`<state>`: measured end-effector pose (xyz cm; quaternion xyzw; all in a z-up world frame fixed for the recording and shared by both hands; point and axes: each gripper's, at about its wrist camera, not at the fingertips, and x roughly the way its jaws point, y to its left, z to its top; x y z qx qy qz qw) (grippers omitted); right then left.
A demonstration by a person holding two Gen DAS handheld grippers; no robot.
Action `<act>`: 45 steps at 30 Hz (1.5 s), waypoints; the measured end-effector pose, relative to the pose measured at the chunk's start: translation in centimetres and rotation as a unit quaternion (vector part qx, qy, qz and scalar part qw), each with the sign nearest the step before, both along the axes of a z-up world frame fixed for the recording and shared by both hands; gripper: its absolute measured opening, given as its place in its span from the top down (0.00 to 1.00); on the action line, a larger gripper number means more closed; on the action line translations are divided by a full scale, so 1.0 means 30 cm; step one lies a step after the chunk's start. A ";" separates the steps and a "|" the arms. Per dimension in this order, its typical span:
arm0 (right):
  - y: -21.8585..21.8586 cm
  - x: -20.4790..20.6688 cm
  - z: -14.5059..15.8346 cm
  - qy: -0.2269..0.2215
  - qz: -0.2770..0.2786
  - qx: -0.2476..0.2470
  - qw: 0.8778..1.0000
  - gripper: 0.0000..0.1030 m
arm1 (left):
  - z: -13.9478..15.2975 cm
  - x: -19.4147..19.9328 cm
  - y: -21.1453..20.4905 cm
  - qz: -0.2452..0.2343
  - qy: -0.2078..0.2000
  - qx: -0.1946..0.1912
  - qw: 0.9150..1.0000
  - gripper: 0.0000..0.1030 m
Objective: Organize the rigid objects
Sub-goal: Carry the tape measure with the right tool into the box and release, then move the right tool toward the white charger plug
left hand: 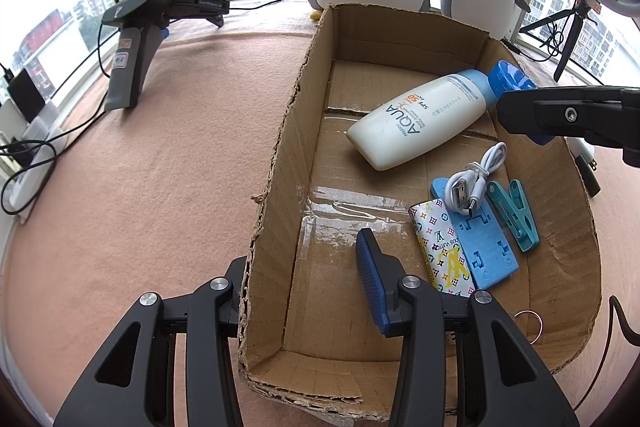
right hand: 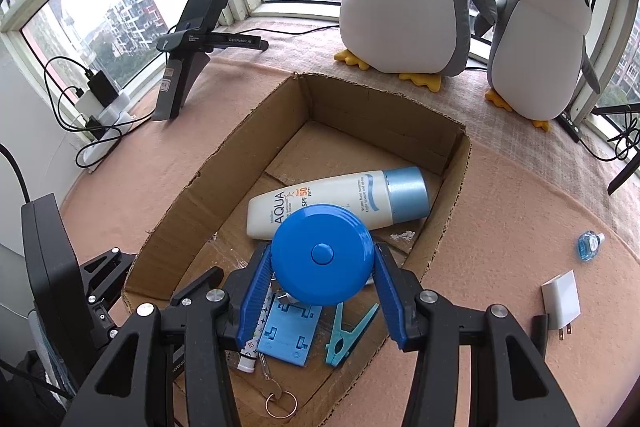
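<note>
Left wrist view: the left gripper (left hand: 306,291) straddles the near-left wall of the cardboard box (left hand: 276,163), fingers spread and empty. Right wrist view: the right gripper (right hand: 322,301) clamps a round blue tape measure (right hand: 323,257) above the box, near the sunscreen bottle (right hand: 336,201).

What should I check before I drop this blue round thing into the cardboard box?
1. Right gripper fingers clamp the blue round case on both sides: ok.
2. Case is over the cardboard box: ok.
3. Bare box floor directly beneath: not ok; the blue phone stand and teal clip lie under it.
4. Sunscreen bottle lies clear of the fingers: ok.
5. Left gripper is out of the drop path: cannot tell; it straddles the box's left wall.
</note>
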<state>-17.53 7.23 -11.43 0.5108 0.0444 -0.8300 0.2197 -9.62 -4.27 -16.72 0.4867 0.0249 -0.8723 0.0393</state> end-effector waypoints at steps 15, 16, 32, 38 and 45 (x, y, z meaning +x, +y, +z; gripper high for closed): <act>0.043 -0.007 0.016 0.009 -0.016 -0.002 1.000 0.33 | 0.001 0.000 0.000 0.000 0.000 0.000 1.000 0.59; 0.048 -0.007 0.016 0.009 -0.017 -0.002 1.000 0.33 | 0.001 0.000 0.001 0.000 0.000 0.000 1.000 0.59; 0.303 -0.021 0.033 0.015 -0.080 0.005 0.997 0.33 | 0.002 -0.001 -0.003 0.000 0.000 -0.002 1.000 0.59; 0.434 -0.036 0.025 0.011 -0.112 0.011 0.994 0.33 | 0.002 0.000 -0.005 0.000 0.000 -0.002 1.000 0.59; 0.550 -0.067 -0.007 -0.004 -0.135 0.031 0.990 0.33 | 0.004 -0.001 -0.008 -0.001 0.000 -0.002 1.000 0.59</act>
